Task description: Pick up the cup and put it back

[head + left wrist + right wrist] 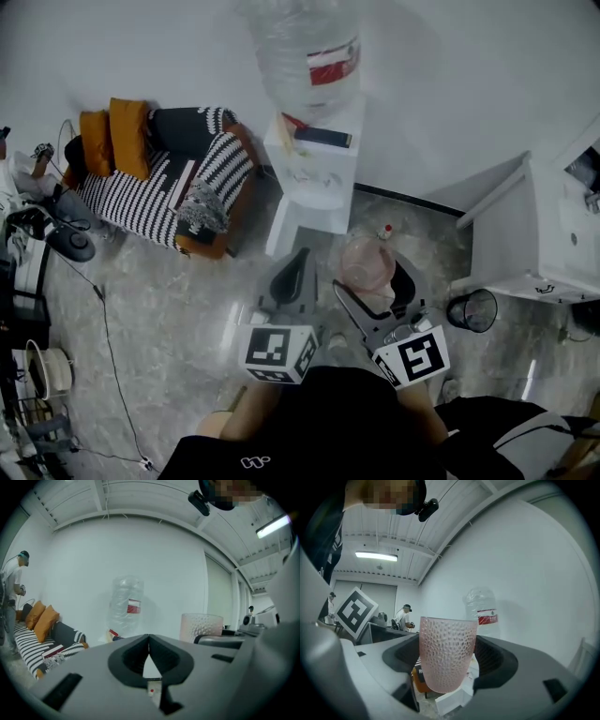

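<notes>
A pale pink dimpled cup (446, 652) stands upright between the jaws of my right gripper (450, 660), which is shut on it. In the head view the same cup (367, 262) is held in the air in front of the white water dispenser (314, 178), with the right gripper (378, 281) around it. My left gripper (293, 272) is beside it on the left, its jaws shut together with nothing between them. From the left gripper view (149, 648) the cup (201, 626) shows at the right, and the clear water bottle (125, 605) straight ahead.
A large clear bottle (305, 52) sits on top of the dispenser, a dark flat object (322, 137) beside it. A striped sofa (173, 187) with orange cushions is at the left. A white cabinet (534, 234) and a black mesh bin (472, 309) are at the right. Cables cross the floor at the left.
</notes>
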A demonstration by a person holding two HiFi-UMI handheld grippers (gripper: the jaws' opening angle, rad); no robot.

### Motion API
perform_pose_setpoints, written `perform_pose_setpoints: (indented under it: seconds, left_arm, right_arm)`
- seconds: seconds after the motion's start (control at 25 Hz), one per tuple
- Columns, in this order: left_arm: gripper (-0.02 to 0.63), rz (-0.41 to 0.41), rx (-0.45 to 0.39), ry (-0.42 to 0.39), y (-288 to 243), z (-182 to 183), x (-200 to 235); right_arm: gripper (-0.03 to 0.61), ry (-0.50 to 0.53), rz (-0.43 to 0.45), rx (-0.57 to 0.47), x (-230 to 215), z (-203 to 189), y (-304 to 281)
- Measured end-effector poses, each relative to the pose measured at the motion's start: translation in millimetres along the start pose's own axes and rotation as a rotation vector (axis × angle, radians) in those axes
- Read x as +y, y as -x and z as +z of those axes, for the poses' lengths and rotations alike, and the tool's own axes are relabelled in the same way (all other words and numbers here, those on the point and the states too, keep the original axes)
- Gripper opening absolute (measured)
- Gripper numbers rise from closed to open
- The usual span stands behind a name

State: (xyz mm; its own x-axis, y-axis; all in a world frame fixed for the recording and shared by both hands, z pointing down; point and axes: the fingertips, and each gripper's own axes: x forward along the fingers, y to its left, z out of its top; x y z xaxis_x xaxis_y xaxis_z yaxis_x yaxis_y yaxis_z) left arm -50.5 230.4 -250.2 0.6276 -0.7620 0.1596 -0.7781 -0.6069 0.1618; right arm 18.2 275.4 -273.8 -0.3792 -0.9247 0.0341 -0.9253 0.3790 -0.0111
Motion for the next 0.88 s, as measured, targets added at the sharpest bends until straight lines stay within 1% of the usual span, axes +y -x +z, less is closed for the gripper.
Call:
perform_pose_setpoints:
  seconds: [0.2,0.48,0.68,0.88]
  left_arm:
    - [0.012,0.006,-0.002,0.003,20,-4,-14]
    - [0.012,0.006,-0.002,-0.009,26,-1,-23]
    - [0.012,0.029,0.01,0.001,31,-8,-15]
    - [0.012,0.047,0.0,-0.001,36,-6,-10]
  right_arm:
    - [0.368,-0.02,0.009,-0.011,7,0,21]
    - [0.368,-0.042,0.007,-0.017,4,4,29]
    - [0.368,-0.055,0.026,-0.002,8,-5,23]
    - [0.368,-0.054,0.057,-0.008,17,-4,17]
